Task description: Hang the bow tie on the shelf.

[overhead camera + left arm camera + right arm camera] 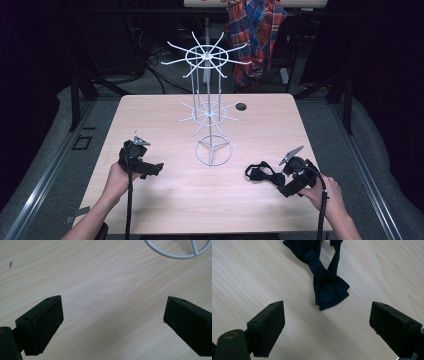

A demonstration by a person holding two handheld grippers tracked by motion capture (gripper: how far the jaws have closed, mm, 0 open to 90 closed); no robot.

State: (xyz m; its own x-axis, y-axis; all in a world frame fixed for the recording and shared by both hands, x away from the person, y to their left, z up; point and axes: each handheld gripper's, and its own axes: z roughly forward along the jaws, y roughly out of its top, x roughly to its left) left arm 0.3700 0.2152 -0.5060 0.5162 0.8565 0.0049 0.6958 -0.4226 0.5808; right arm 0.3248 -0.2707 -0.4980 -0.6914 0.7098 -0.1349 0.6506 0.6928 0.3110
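A dark navy bow tie (263, 173) lies flat on the wooden table (165, 120), at the front right. My right gripper (286, 184) hovers just right of it, open, the bow tie (325, 282) lying a little ahead of its spread jaws. A white wire rack (209, 107) with two tiers of radiating hooks stands on a ring base at the table's middle. At the front left, my left gripper (155, 168) is open above bare wood, and an arc of the rack's ring base (175, 250) shows at the top of its view.
A small round hole (241, 106) sits in the tabletop behind the rack. A red and blue plaid cloth (257, 35) hangs beyond the far edge. Dark floor, cables and metal frame legs surround the table.
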